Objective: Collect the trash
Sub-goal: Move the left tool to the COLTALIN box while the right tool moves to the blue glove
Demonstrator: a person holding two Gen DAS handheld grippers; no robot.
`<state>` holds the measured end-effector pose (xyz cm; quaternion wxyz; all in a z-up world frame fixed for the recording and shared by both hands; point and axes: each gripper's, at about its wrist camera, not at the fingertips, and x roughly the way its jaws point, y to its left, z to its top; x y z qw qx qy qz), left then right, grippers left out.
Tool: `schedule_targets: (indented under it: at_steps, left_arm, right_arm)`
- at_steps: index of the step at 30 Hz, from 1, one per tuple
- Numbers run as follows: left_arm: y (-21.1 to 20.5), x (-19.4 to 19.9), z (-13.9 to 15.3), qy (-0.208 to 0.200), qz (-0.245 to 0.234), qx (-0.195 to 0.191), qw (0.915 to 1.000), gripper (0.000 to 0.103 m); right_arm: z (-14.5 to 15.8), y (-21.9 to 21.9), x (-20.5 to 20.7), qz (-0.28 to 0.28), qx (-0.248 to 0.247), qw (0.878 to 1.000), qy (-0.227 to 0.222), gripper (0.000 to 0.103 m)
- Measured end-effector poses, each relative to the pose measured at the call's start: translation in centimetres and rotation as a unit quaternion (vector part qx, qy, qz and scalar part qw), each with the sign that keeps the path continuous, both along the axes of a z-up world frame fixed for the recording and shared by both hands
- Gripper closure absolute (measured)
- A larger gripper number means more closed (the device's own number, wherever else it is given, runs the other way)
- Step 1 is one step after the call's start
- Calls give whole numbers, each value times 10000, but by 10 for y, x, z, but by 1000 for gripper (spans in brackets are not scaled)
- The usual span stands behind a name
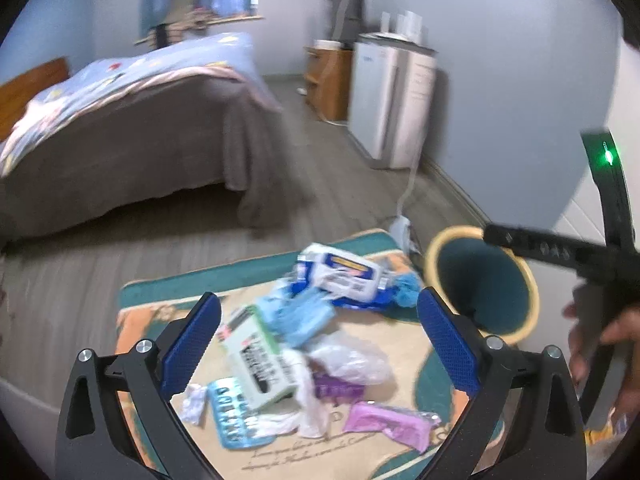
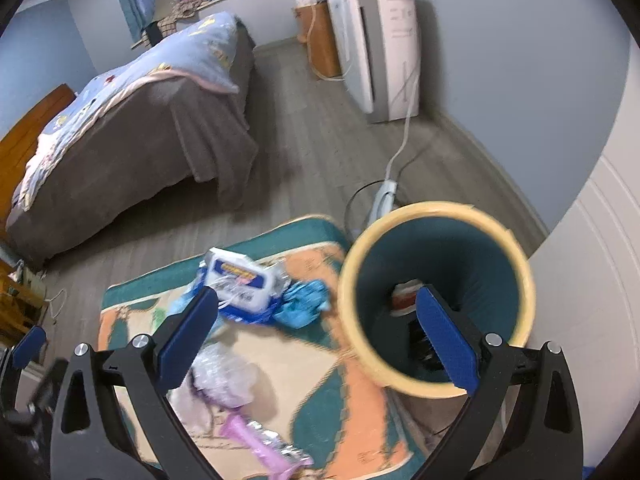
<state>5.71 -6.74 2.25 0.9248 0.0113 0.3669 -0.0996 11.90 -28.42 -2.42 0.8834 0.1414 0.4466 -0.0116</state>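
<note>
From my left wrist, my left gripper (image 1: 318, 344) gapes wide and empty above the trash pile (image 1: 304, 344) on the rug (image 1: 408, 432); the wipes pack (image 1: 344, 272) lies at twelve o'clock of the pile, the yellow-rimmed bin (image 1: 434, 252) at two; from my right wrist, my right gripper (image 2: 318, 340) gapes wide, empty, its right finger overlapping the bin (image 2: 440, 210); something red-and-white lies inside

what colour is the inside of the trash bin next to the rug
Dark teal inside, with a pale yellow rim; the bin shows best in the right wrist view.
</note>
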Motion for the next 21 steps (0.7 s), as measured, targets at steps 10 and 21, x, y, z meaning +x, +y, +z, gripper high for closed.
schedule_targets:
  at_steps: [10,21]
  left_arm:
    - [80,8,-16,165,746,294,9966,5]
    - [96,48,-71,986,918,197,9907,5]
  right_arm:
    - [-22,42,11,557,-90,9982,212,6]
    - [-67,29,46,316,-140,9966,747,6]
